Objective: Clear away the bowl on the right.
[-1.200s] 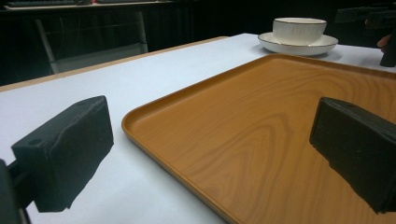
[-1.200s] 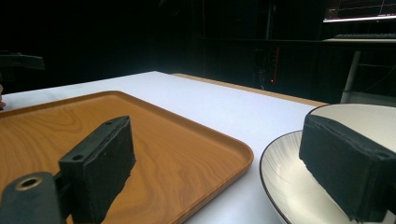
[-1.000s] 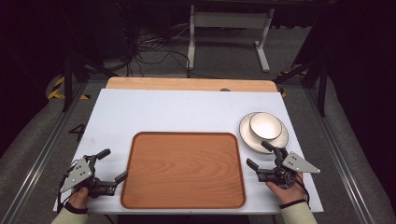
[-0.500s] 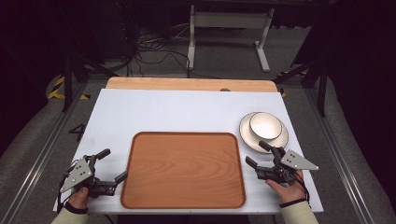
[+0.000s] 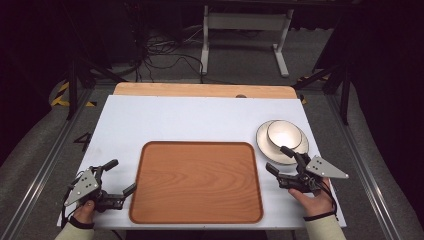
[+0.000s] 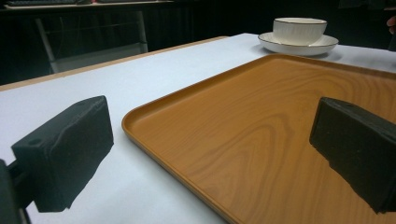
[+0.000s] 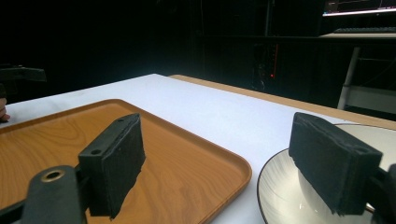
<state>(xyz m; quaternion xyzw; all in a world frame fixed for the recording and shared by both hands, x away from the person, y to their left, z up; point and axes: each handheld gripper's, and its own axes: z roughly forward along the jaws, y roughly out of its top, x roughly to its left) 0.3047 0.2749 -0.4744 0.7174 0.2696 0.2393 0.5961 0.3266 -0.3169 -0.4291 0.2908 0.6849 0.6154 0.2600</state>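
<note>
Your right gripper (image 5: 281, 160) has edged toward the plate (image 5: 265, 145), jaws just narrowing, still open and empty. Left gripper (image 5: 120, 177) jaws open. One tray (image 5: 196, 182), one bowl (image 5: 283, 134), one plate on the bench (image 5: 190, 120).

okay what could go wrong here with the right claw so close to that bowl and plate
The right claw is open, with one jaw over the plate rim. Pushing on could nudge the plate, or catch its rim and tip the bowl resting in it. The plate also sits near the tray edge, so a slide might knock into it.

L gripper (image 5: 116, 177): jaws wide, empty | R gripper (image 5: 280, 159): jaws just narrowed, apart, empty
</note>
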